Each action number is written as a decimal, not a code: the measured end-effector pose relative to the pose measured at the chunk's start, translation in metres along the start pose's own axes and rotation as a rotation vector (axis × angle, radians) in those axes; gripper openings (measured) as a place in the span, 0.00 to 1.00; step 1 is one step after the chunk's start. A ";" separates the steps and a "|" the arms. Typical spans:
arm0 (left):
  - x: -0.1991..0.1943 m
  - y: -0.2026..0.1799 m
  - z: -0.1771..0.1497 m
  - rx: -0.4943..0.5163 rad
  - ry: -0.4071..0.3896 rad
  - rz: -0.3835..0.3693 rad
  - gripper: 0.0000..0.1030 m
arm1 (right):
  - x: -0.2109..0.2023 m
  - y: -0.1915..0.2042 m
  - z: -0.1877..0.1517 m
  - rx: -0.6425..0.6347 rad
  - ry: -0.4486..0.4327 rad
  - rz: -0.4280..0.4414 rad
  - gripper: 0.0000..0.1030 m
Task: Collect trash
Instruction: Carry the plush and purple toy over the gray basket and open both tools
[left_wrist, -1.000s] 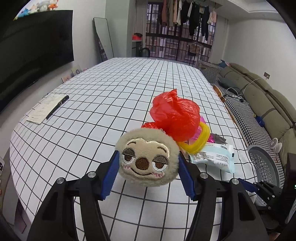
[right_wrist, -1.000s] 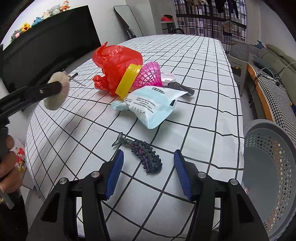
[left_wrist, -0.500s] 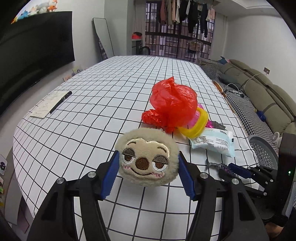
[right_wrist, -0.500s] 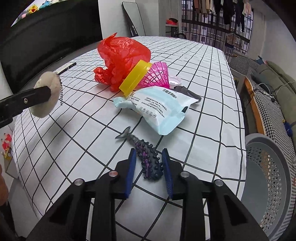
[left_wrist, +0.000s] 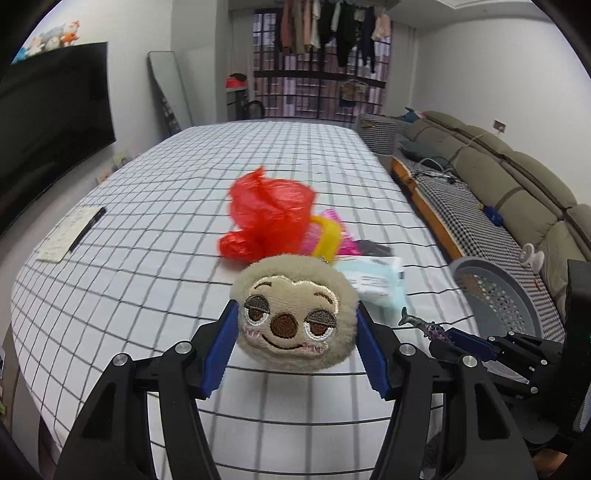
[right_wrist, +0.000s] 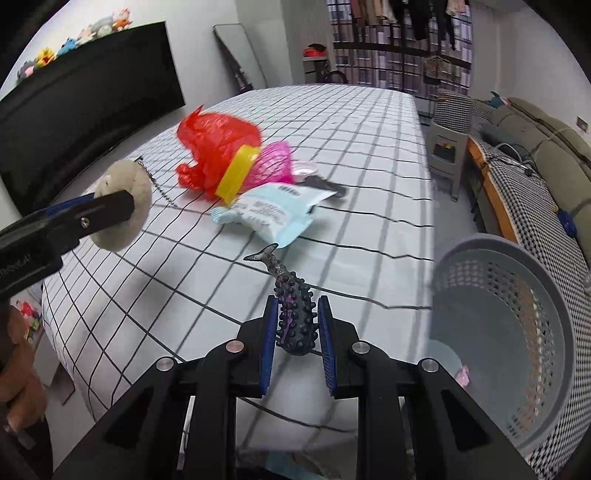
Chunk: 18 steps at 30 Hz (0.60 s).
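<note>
Progress: two pieces are in hand and lifted, none of them yet in the grey basket (right_wrist: 517, 332); something small and pink seems to lie on its floor, though the view there is too blurred to be sure.
Left tool (left_wrist: 293, 343): closed on a round plush sloth face (left_wrist: 293, 314), its bead chain dangling behind.
Right tool (right_wrist: 297, 328): closed narrow on a dark knobbly fish-tailed toy (right_wrist: 291, 310), held above the surface edge, with the basket just to its right.
Left to collect: a red plastic bag (right_wrist: 214, 144), a yellow ring (right_wrist: 238, 173), a pink net piece (right_wrist: 273, 164), a pale blue packet (right_wrist: 273, 212) and a dark item behind it, all heaped together near the middle.
Surface (left_wrist: 155, 206): long, under a white cloth with a black grid; paper and a pen (left_wrist: 86, 229) lie well apart on the far left.
Room: dark television (left_wrist: 48, 122) on the left wall, sofa (left_wrist: 517, 177) on the right, laundry hanging by the far window.
</note>
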<state>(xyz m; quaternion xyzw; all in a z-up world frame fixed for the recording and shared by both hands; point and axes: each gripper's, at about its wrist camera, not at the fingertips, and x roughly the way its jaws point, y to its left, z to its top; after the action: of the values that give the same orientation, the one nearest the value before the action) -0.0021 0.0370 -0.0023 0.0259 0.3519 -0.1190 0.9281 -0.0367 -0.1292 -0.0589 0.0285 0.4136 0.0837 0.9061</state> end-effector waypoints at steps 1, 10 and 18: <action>0.000 -0.009 0.002 0.013 -0.002 -0.013 0.58 | -0.006 -0.007 -0.001 0.017 -0.008 -0.008 0.21; 0.014 -0.114 0.019 0.151 -0.002 -0.182 0.58 | -0.057 -0.109 -0.029 0.225 -0.059 -0.145 0.21; 0.054 -0.203 0.012 0.262 0.085 -0.268 0.58 | -0.074 -0.190 -0.061 0.383 -0.051 -0.227 0.21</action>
<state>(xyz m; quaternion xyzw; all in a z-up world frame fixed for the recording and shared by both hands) -0.0038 -0.1727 -0.0213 0.1044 0.3727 -0.2852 0.8768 -0.1061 -0.3300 -0.0673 0.1555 0.3995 -0.0996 0.8979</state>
